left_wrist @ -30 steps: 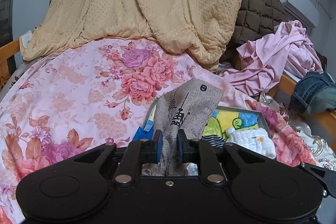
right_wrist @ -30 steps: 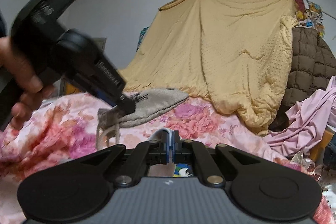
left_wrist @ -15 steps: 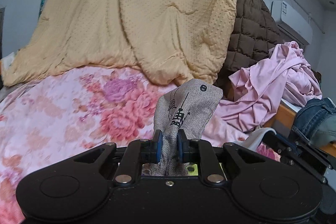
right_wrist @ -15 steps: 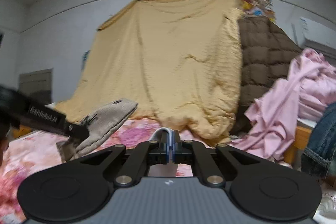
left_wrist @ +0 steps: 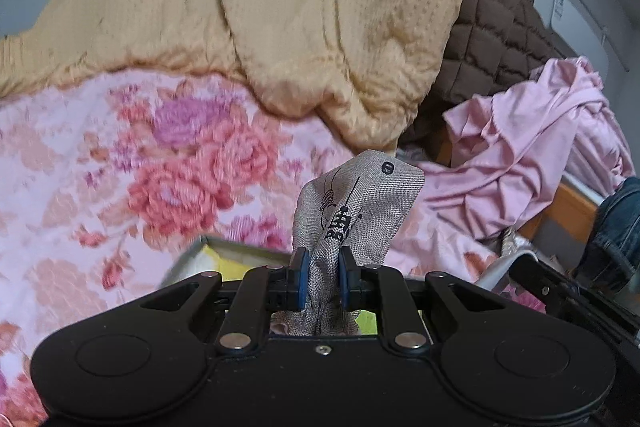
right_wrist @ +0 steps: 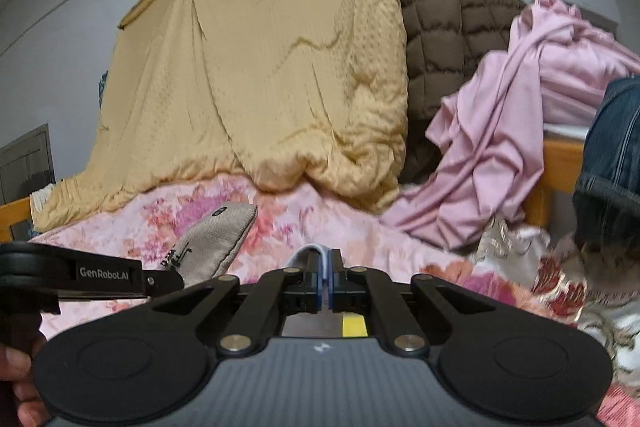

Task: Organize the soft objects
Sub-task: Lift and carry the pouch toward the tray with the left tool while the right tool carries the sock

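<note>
A grey woven pouch (left_wrist: 360,203) with a black print and a snap stands up between the blue pads of my left gripper (left_wrist: 322,279), which is shut on its lower part. In the right wrist view the same pouch (right_wrist: 216,243) sticks out of the left gripper (right_wrist: 160,281) at the lower left, over the flowered bedspread (right_wrist: 360,227). My right gripper (right_wrist: 325,279) is shut on a thin pale grey strap (right_wrist: 306,251) that loops out past its pads. A grey-rimmed box (left_wrist: 224,243) with yellow contents lies under the left gripper.
A yellow quilt (left_wrist: 280,7) hangs at the back with a brown quilted coat (left_wrist: 492,27) beside it. Pink cloth (left_wrist: 532,147) is heaped at the right, over a wooden bed rail (left_wrist: 568,203). Jeans (right_wrist: 616,147) hang at the far right.
The left gripper with the pouch has sunk from the upper left to the lower left of the right view. The right view has rolled level and swung right. Both grips are unchanged.
</note>
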Available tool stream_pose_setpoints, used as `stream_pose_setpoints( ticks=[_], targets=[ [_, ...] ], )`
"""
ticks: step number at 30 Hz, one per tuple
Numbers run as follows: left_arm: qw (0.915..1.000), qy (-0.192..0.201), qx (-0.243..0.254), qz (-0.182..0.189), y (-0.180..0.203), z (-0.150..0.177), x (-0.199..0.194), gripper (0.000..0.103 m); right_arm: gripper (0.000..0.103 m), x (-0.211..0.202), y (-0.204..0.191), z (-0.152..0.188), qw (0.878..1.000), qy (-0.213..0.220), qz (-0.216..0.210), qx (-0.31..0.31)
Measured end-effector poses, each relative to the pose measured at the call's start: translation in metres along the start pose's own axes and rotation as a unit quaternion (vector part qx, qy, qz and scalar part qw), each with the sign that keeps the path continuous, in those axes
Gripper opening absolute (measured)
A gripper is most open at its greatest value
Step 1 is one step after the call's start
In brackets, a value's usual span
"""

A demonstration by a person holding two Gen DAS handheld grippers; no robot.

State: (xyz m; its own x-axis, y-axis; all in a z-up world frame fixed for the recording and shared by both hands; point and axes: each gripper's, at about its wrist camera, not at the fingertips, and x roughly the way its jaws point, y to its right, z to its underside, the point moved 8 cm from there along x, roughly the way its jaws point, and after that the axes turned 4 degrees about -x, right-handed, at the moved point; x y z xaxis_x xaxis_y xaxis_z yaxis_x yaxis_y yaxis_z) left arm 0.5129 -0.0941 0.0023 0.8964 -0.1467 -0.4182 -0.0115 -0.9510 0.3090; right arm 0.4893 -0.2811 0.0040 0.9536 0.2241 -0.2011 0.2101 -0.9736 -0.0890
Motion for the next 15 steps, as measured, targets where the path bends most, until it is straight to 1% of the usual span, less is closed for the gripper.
stream_pose_setpoints(
  ticks=[4,10,15],
  targets=[
    [0.9997,-0.011,-0.019,-0.008,-0.010,0.010,0.012,0.016,0.003,0.010,-0.003,0.012,1.000,-0.021,-0.009,0.008],
    [0.9993,-0.022,-0.023,-0.017,-0.015,0.012,0.027,0.016,0.003,0.025,-0.009,0.024,0.999,-0.051,-0.017,0.006],
    [0.9984,-0.046,-0.019,-0.026,-0.018,0.019,0.041,0.017,0.003,0.039,-0.011,0.036,0.996,-0.091,-0.006,0.002]
  ],
)
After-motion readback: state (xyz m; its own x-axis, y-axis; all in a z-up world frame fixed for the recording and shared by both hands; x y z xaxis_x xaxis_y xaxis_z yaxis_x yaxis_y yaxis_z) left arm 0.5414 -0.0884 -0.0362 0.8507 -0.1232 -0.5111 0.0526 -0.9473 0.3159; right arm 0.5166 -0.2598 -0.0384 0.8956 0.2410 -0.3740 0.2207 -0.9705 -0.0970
